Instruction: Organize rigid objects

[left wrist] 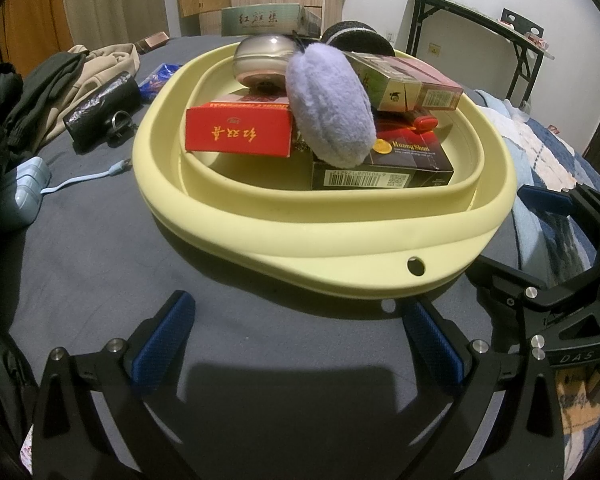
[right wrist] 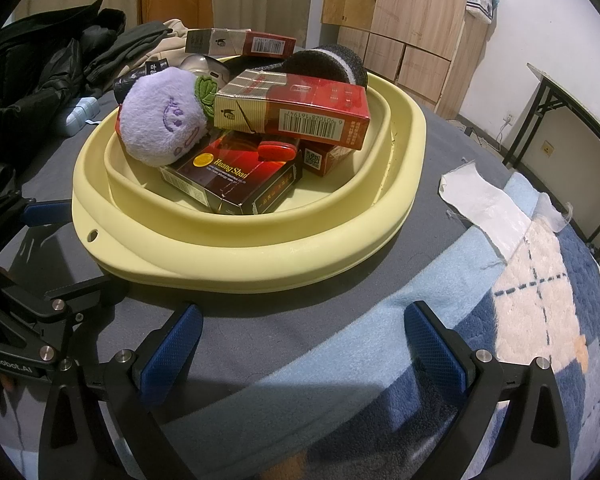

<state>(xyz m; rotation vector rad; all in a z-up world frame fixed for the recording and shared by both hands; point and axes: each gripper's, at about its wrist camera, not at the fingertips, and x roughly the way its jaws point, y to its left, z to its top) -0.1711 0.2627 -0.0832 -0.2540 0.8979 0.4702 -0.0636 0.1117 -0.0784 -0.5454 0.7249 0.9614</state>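
Grey bedding (left wrist: 100, 264) spreads out as the working surface, with bare cloth in front of both tools and a blue-and-white checked blanket (right wrist: 540, 300) covering the right-hand side. Heaped dark and beige clothes (left wrist: 40, 92) crowd the far left edge, with a black pouch (left wrist: 100, 110) and a pale blue case (left wrist: 28, 188) near them. A wooden wardrobe (right wrist: 412, 20) and a folding table (left wrist: 480, 12) stand beyond the bed.

Sitting in the middle of the grey cloth is a pale yellow basin (left wrist: 320, 256), its near rim just ahead of the left gripper (left wrist: 300, 336). Piled inside are a red box (left wrist: 240, 132), a dark Huang Shan box (left wrist: 384, 168), a red-and-gold box (right wrist: 296, 110) lying tilted on top, a small red lighter (right wrist: 276, 151), a purple plush toy (right wrist: 164, 120) leaning on the boxes, and a round silver tin (left wrist: 266, 56) at the back. A black slipper (right wrist: 332, 62) rests at the basin's far rim.

Both tools stand spread wide with nothing between their blue pads (left wrist: 162, 344). The right gripper (right wrist: 304, 344) hovers over the seam between grey cloth and blanket, beside the basin's right side.
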